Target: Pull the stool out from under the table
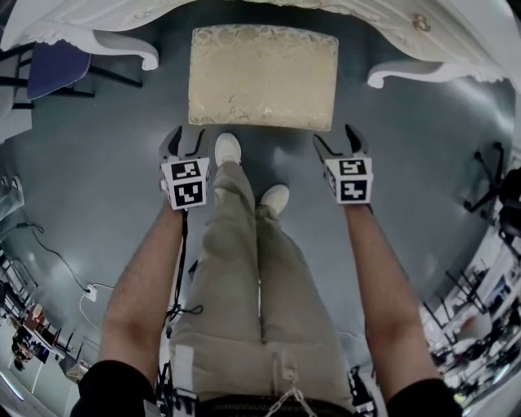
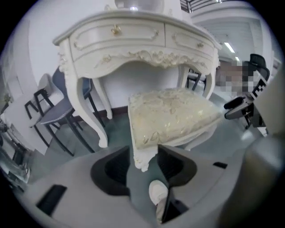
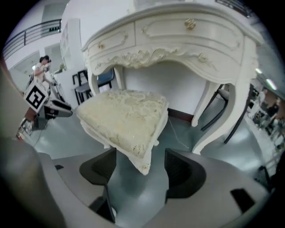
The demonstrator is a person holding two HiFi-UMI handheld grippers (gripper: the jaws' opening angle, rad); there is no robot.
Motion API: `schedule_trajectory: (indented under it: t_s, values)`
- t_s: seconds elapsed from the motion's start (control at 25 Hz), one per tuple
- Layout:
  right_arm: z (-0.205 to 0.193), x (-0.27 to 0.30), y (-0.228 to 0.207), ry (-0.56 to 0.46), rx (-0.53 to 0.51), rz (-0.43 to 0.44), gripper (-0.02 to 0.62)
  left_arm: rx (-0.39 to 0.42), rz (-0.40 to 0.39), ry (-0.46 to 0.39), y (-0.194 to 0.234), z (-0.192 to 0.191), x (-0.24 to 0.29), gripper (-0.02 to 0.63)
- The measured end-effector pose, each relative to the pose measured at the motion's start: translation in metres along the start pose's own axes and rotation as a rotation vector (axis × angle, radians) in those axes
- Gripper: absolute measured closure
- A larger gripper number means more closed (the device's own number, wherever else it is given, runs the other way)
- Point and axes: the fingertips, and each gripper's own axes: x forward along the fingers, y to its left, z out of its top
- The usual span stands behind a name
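Stool (image 1: 262, 77) on the floor (image 1: 89, 171) between the front legs of the table (image 1: 81, 24), long axis crosswise, just ahead of the left claw (image 1: 184, 140) and right claw (image 1: 341, 140), each wide, empty, facing a near corner, equally near, apart from it.

Even indoor light, soft focus, heavy fisheye warp, dark corners.

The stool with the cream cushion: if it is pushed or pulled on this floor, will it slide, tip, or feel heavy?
The stool probably slides fairly easily, since its small feet stand on a smooth-looking floor. Its carved legs look slim, so a high push might tip it. The padded top looks soft and would likely yield when pressed.
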Motion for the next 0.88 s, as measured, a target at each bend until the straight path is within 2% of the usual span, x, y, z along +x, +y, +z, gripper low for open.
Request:
schedule_trajectory:
  t_s: [0.04,0.08,0.12,0.24,0.32,0.4,0.6,0.88]
  values:
    - [0.008,-0.018,-0.003,-0.057,0.034,-0.011,0.27,-0.012,0.012,-0.054,0.0,0.011,-0.02,0.463]
    - [0.02,-0.039,-0.003,-0.124,0.071,-0.012,0.429,-0.021,0.016,-0.112,-0.002,0.025,-0.042,0.557]
    - [0.034,-0.061,-0.002,-0.193,0.1,0.001,0.592,-0.036,0.006,-0.168,-0.007,0.041,-0.064,0.591]
    - [0.07,-0.117,0.01,-0.344,0.107,0.063,0.593,-0.076,-0.051,-0.329,-0.022,0.09,-0.131,0.603]
    - [0.092,-0.147,0.013,-0.411,0.069,0.07,0.594,-0.04,-0.059,-0.431,-0.029,0.121,-0.168,0.603]
    - [0.111,-0.171,0.018,-0.464,0.029,0.065,0.594,-0.002,-0.051,-0.494,-0.032,0.143,-0.192,0.603]
    - [0.143,-0.201,0.04,-0.527,0.001,0.082,0.594,0.018,-0.043,-0.519,-0.039,0.163,-0.2,0.603]
    - [0.156,-0.187,0.049,-0.539,0.013,0.08,0.594,0.099,-0.073,-0.523,-0.049,0.179,-0.189,0.603]
